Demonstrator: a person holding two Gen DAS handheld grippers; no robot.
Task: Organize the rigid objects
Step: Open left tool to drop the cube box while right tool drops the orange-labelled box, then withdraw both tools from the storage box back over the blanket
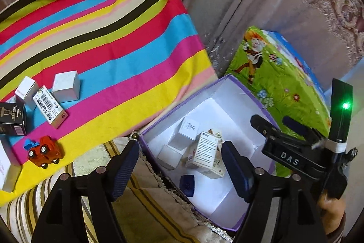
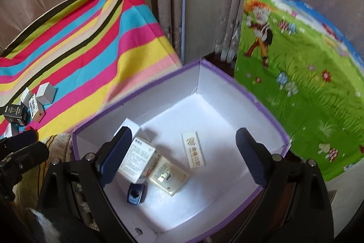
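Grippers both hang empty and spread wide: left gripper (image 1: 180, 165), right gripper (image 2: 184, 156) over the purple-rimmed white cardboard box (image 2: 261, 101), several small cartons already inside. Outside it, on the striped cloth (image 1: 113, 38), wait the red toy truck (image 1: 45, 150) and more cartons (image 1: 66, 85).

I am holding the left gripper (image 1: 180, 165) with its jaws standing wide apart and nothing between them, both blue pads (image 1: 124, 169) bare. The right gripper (image 2: 184, 156) is likewise gaping, jaws spread wide and gripping nothing. In the left wrist view the right gripper's black body is showing at the right edge, just beside my left one, with my right hand (image 1: 329, 208) wrapping its handle from below. In the right wrist view the left gripper's body is showing at the left edge.
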